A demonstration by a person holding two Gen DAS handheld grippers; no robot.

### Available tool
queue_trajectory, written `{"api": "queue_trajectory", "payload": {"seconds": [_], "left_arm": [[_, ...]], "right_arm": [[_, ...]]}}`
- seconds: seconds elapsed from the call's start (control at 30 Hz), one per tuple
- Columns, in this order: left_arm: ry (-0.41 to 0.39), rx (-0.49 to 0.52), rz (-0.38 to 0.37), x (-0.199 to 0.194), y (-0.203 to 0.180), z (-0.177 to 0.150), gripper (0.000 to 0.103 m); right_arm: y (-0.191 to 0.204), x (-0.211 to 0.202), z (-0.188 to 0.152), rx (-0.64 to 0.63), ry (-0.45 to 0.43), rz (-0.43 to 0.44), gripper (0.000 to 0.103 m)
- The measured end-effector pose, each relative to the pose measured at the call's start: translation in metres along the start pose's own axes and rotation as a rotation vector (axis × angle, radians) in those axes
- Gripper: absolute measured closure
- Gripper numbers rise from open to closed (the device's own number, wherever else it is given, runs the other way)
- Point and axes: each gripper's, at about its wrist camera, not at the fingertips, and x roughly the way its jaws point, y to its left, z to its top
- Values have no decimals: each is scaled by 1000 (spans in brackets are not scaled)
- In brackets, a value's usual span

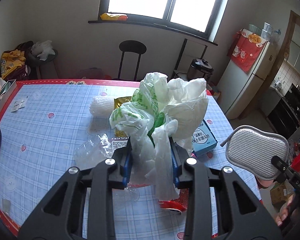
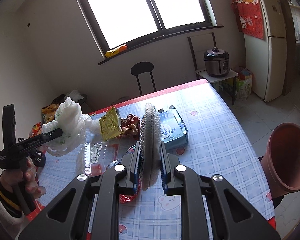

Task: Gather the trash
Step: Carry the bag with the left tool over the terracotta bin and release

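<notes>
Left gripper point(image 1: 152, 160) clamps crumpled plastic bags point(image 1: 160, 108) between its fingers; right gripper point(image 2: 150, 168) pinches a scouring pad point(image 2: 151, 138).

gold wrapper point(image 1: 121, 102) half hidden behind plastic bag point(image 1: 160, 108), brown pot point(image 2: 286, 158) cut off

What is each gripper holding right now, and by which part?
The left gripper pinches the plastic bags by their bunched lower ends. The right gripper clamps the silver scrubbing pad on edge, by its lower part.
</notes>
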Motion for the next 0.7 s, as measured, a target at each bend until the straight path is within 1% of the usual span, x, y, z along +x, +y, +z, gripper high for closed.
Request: {"api": "queue_trajectory", "payload": {"seconds": [0.17,0.33,0.47,0.7], "left_arm": [[-16,25,-18,-19,-42,-5,69],[-19,63,-45,-29,-90,-9,69],[-16,96,-67,-30,-131,-15,69],[1,108,-120,-23,-196,-35,68]], "right_arm": [[-28,-19,2,53,-37,-5,86],[-76,-46,10,121,-84,-44,86],[-127,-71,11,175,-111,-125,86],[-224,-102,0,255,-78,-309,86]]}}
